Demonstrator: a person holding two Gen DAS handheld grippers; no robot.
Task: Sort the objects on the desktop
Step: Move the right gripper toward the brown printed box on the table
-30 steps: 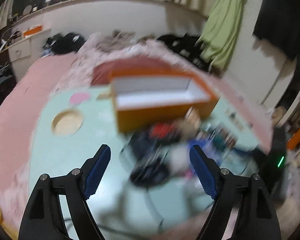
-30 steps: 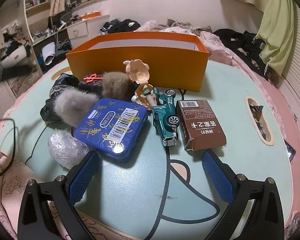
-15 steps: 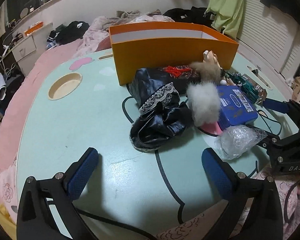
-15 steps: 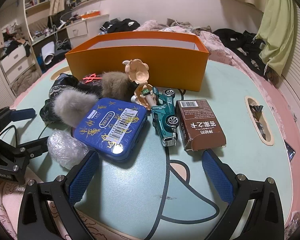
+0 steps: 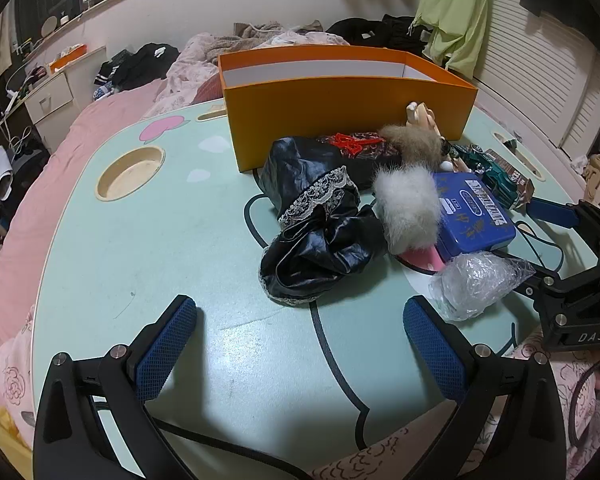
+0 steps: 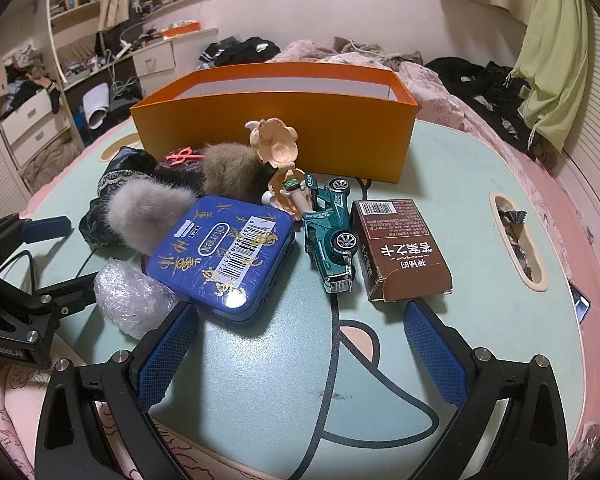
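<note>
My left gripper (image 5: pixel 300 344) just spread its fingers wide, nothing between them, over bare counter (image 5: pixel 148 240). Ahead, black cloth (image 5: pixel 316 240), then blue tin (image 6: pixel 224 252), toy car (image 6: pixel 330 236), perhaps a cardboard carton (image 6: pixel 400 248). Right gripper (image 6: pixel 300 352) gapes empty.

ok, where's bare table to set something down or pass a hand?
Free: the near table strip in front of the blue tin; the stretch between the round recess and the black cloth; right of the brown carton up to the slot. Crowded: everything from the cloth to the carton, against the orange box.
</note>
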